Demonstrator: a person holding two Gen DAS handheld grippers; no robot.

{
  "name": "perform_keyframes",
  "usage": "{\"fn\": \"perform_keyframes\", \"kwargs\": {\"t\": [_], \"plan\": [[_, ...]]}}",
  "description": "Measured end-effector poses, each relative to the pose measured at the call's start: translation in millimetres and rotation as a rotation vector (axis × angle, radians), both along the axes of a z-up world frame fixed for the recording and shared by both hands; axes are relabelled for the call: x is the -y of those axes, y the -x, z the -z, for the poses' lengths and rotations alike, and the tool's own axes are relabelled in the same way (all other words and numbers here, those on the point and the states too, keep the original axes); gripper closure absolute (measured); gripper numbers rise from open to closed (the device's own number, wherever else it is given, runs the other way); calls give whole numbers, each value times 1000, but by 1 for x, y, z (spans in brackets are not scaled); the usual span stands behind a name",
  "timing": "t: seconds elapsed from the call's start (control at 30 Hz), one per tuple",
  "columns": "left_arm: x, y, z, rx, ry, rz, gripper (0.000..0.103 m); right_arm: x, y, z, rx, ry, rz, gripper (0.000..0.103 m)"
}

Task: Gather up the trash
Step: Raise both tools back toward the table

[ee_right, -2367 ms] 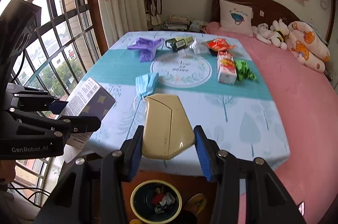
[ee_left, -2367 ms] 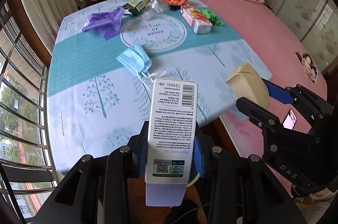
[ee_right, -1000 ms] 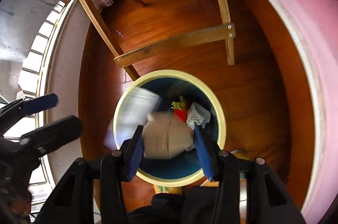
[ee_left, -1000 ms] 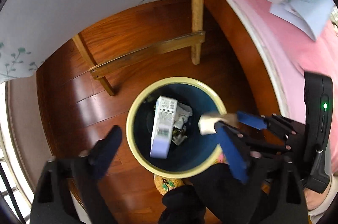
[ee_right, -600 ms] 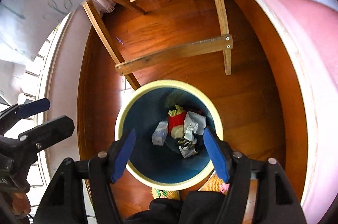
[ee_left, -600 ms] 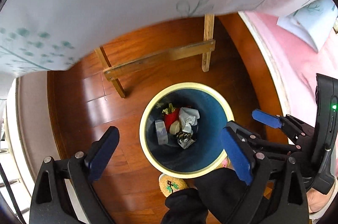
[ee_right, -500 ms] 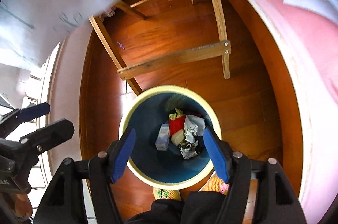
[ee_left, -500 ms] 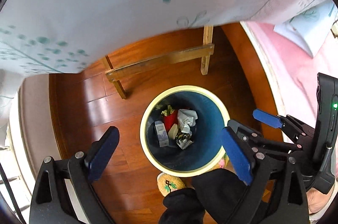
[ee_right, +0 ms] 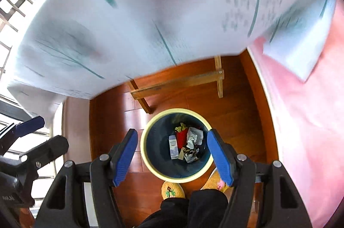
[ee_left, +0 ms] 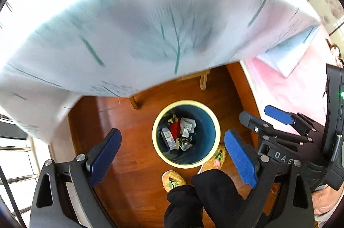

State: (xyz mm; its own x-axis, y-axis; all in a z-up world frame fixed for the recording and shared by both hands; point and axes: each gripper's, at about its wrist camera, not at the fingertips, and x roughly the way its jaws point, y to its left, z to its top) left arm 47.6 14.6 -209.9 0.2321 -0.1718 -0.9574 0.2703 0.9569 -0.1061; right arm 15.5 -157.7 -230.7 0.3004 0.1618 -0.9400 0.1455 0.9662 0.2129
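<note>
A round bin with a cream rim (ee_left: 186, 164) (ee_right: 148, 159) stands on the wooden floor below the table edge. Inside lie the white carton (ee_left: 168, 138) (ee_right: 173, 146), a red wrapper (ee_left: 176, 128) (ee_right: 182, 136), crumpled white paper (ee_left: 187, 125) (ee_right: 193, 137) and other scraps. My left gripper (ee_left: 172, 151) is open and empty, above the bin. My right gripper (ee_right: 173, 152) is open and empty, straddling the bin from above. The right gripper also shows at the right of the left wrist view (ee_left: 277, 118), and the left gripper at the left of the right wrist view (ee_right: 36, 133).
The tablecloth (ee_left: 150, 23) (ee_right: 150, 8) hangs over the table edge, blurred. Wooden table legs and a crossbar (ee_right: 178, 83) stand behind the bin. Pink bedding (ee_right: 305, 120) lies to the right. The person's slippers (ee_left: 174, 180) and dark trousers are beside the bin.
Both grippers have let go of the carton and the beige item, which now lie in the bin. Both have since risen, so the bin looks smaller and the tablecloth fills more of the view.
</note>
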Motion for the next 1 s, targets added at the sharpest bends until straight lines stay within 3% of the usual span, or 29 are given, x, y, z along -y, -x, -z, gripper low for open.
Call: {"fn": "perform_keyframes", "kwargs": {"t": [0.2,0.5,0.77,1.0], "plan": [[-18,-1,-79,68,41,-20,7,-10,3,-72,24,39,-44,36],[-29,3,-172,194,83,-16,7,-11,10,-161,160,113,-66,36],[-29,8,-232,331,123,15,7,-11,10,-228,335,214,-47,36],[-26,-7,-259,391,155,13,7,-1,-4,-275,438,270,-31,36]]}}
